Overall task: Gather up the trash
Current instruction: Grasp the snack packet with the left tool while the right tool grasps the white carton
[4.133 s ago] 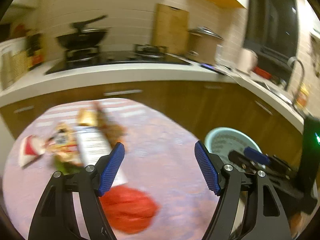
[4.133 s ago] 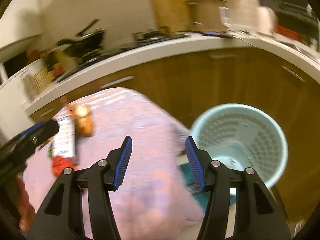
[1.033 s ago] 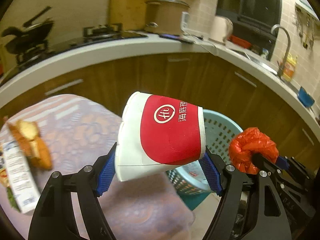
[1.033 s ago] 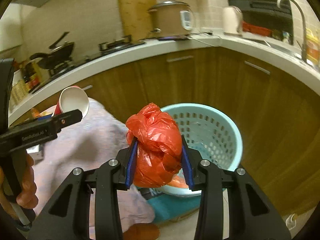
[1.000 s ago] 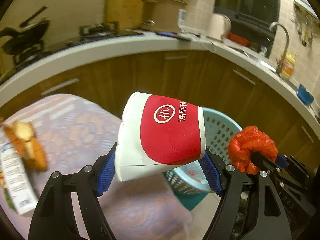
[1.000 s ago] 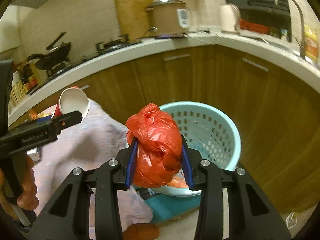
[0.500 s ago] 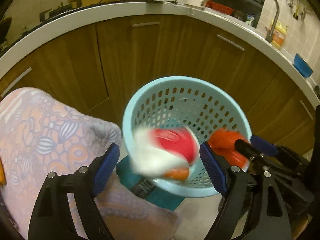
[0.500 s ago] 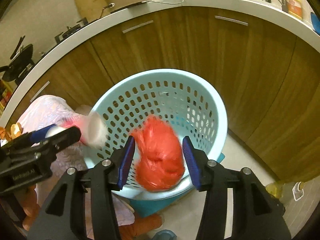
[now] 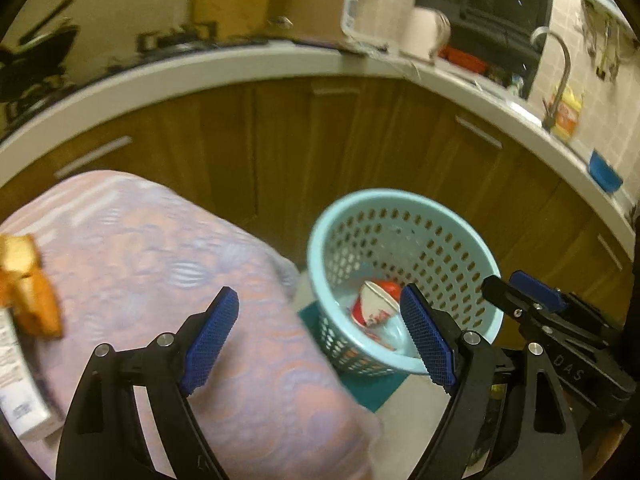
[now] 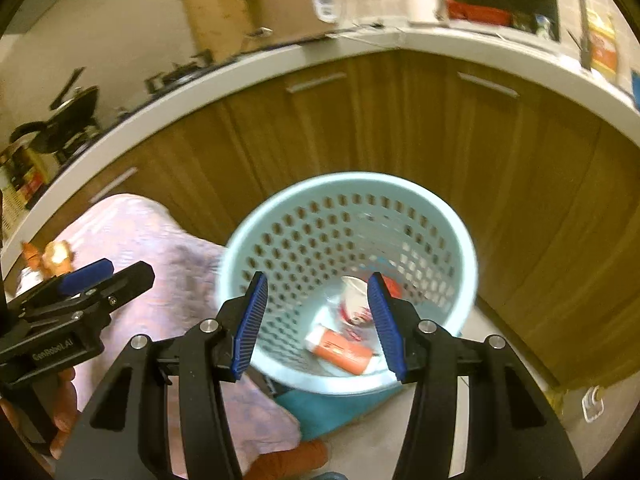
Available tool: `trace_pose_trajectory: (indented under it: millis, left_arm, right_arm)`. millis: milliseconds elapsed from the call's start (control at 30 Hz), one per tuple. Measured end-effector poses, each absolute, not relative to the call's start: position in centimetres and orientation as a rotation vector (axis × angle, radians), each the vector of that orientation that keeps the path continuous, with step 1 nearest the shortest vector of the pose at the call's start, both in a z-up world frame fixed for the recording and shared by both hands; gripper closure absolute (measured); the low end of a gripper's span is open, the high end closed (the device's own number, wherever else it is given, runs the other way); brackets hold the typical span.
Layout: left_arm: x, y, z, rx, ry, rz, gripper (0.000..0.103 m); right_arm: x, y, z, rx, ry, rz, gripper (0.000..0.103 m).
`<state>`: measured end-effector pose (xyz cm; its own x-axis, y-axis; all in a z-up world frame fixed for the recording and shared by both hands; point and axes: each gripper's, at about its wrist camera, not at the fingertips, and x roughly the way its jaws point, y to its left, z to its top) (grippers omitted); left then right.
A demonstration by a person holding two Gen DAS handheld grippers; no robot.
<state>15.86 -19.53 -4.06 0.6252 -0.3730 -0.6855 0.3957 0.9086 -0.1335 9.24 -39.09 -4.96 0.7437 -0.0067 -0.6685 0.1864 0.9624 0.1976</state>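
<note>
- Legibly, only "GenRobot.AI" reads, on the left gripper (image 10: 100,276) body.
- Red-white paper cup (image 10: 354,300) lies inside the light-blue basket (image 10: 248,232), below both sets of fingers.
- Left gripper: fingers apart, empty.
- Right gripper (image 10: 316,322): fingers apart, empty, above the basket.

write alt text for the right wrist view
The right gripper hangs open and empty over a pale blue basket holding a red and white cup and an orange packet, beside wooden kitchen cabinets.
</note>
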Motion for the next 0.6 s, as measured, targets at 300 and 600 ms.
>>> trace_pose_trajectory:
  millis: [300,600]
  left_arm:
    - [12.2,-9.9,1.2,-0.036,0.645,-0.29,0.028]
    - [10.1,2.6,3.4,-0.155,0.6,-0.075,0.028]
  right_arm:
    - [9.3,-30.1,-1.3,0.181,0.665,0.102,0.055]
    - [9.2,-19.0,0.8,0.084,0.63,0.338,0.055]
